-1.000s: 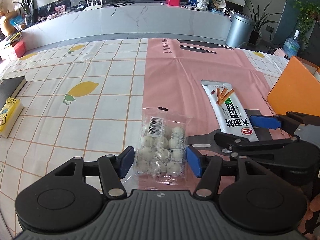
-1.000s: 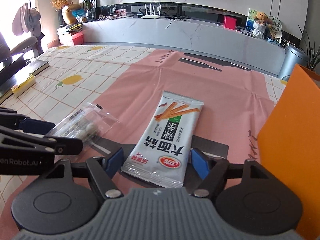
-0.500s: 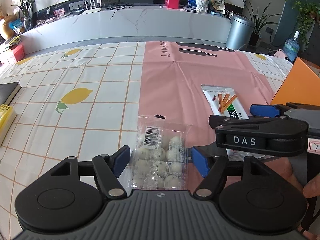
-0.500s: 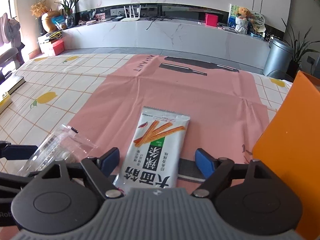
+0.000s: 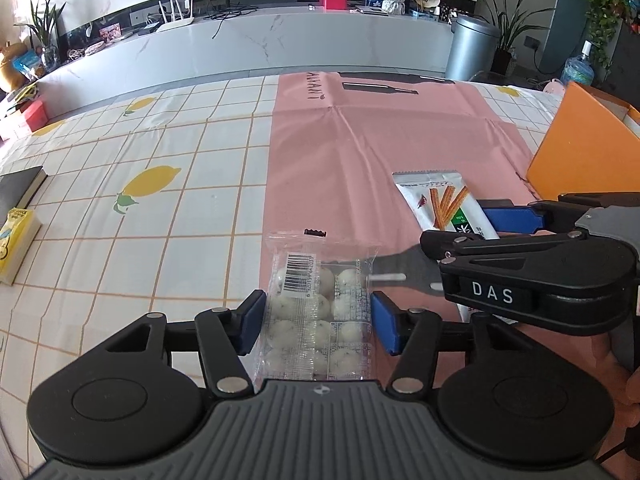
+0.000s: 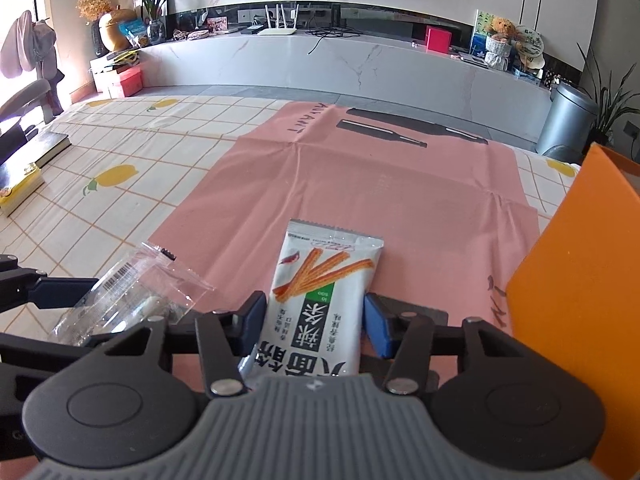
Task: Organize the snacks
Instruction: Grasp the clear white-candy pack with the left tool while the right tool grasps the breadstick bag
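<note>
Blue-padded fingers (image 5: pixel 253 322) of the left gripper (image 5: pixel 318 320) are closing on a clear packet of small white round sweets (image 5: pixel 320 312), which lies flat on the tabletop (image 5: pixel 120 264) where the lemon-print cloth meets a pink cloth (image 5: pixel 340 140); the pads sit right at the packet's two sides, though whether they already press it cannot be told. Alongside it, the right gripper (image 6: pixel 314 322) is closing in the same way on a white snack packet printed with orange sticks (image 6: pixel 320 300), which lies on the pink cloth with its far end pointing away from the camera; its fingers (image 6: pixel 376 326) stand at the packet's edges, and a firm grip is not yet certain. An orange box (image 6: pixel 576 300) stands just beside this gripper toward the right edge of the tabletop, and it seems the likely place for the snacks. Its inside is hidden, so what it already holds cannot be told. A dark book (image 5: pixel 20 192) and a yellow carton (image 5: pixel 18 244) rest near the left edge. Judging from this, the sorting is at an early stage: both packets are still on the tabletop, each must be gripped, lifted and carried to its place.
</note>
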Motion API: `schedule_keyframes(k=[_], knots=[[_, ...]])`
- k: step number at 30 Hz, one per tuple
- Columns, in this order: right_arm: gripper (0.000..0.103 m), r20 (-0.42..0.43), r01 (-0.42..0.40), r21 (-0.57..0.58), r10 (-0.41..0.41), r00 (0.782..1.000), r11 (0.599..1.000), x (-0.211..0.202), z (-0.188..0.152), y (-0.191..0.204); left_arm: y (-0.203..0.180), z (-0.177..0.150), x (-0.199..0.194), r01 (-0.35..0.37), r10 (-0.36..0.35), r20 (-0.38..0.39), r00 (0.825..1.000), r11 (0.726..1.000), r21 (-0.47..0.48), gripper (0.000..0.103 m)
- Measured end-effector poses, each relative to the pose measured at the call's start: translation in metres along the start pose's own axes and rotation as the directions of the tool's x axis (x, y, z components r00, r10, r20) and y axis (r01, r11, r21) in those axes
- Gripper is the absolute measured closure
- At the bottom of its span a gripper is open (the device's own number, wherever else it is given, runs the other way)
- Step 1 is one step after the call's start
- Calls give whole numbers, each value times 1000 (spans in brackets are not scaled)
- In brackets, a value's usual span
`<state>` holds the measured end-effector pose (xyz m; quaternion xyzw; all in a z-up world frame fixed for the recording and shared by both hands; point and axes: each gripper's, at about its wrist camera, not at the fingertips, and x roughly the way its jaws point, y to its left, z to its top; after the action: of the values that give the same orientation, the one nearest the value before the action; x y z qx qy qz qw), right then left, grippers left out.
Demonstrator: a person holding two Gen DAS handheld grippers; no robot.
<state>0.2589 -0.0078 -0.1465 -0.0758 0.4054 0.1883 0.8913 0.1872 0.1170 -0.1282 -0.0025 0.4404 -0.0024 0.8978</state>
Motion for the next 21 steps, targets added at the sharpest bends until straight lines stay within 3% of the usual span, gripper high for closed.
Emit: schedule_keyframes(k=[21], knots=[[53, -169, -18, 8, 19, 985, 1000, -116, -107, 17, -27, -82, -70, 60, -57, -82, 995, 997, 41, 38]])
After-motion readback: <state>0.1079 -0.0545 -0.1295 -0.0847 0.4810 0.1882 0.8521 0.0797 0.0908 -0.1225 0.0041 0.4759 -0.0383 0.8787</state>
